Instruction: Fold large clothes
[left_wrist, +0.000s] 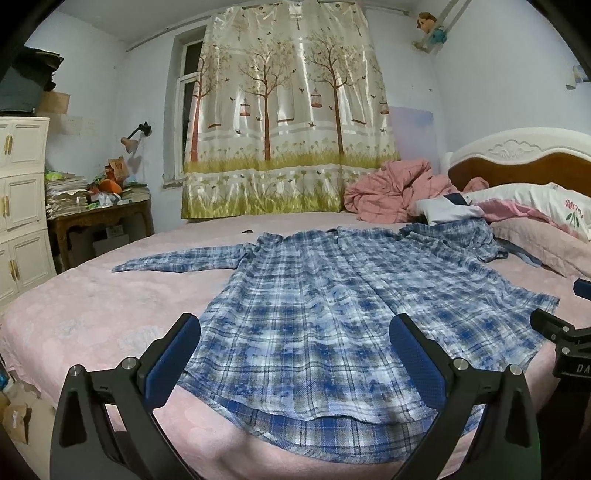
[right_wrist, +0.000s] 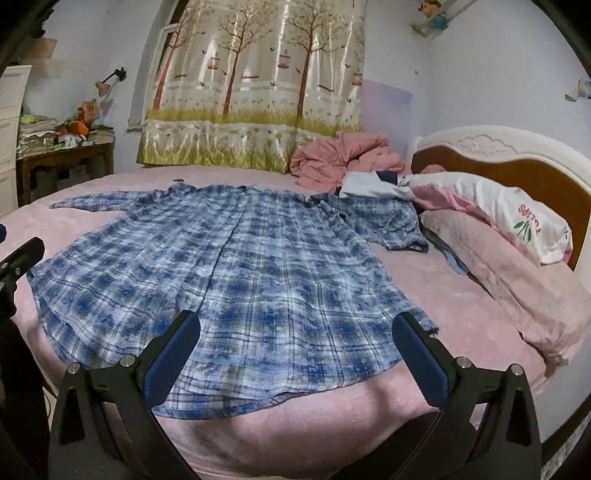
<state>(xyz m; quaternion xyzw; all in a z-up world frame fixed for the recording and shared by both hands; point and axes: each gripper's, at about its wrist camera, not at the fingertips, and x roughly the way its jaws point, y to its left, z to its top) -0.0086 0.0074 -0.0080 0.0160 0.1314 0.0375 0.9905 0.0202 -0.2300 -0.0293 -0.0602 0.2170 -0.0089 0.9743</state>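
plaid shirt laid flat on the pink bed, hem nearest, long axis running away toward the collar | left gripper and right gripper both spread wide, nothing held, poised above the hem | right sleeve bunched beside the pillows, its cuff not made out

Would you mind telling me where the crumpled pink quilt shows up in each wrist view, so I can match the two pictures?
Left wrist view: the pink quilt lies right of centre, at the far edge of the bed, between the curtain and the headboard.
Right wrist view: the pink quilt lies just above centre, again at the far edge, below the curtain's right side.
Shared landmark: the tree-print curtain hangs directly behind it in both.
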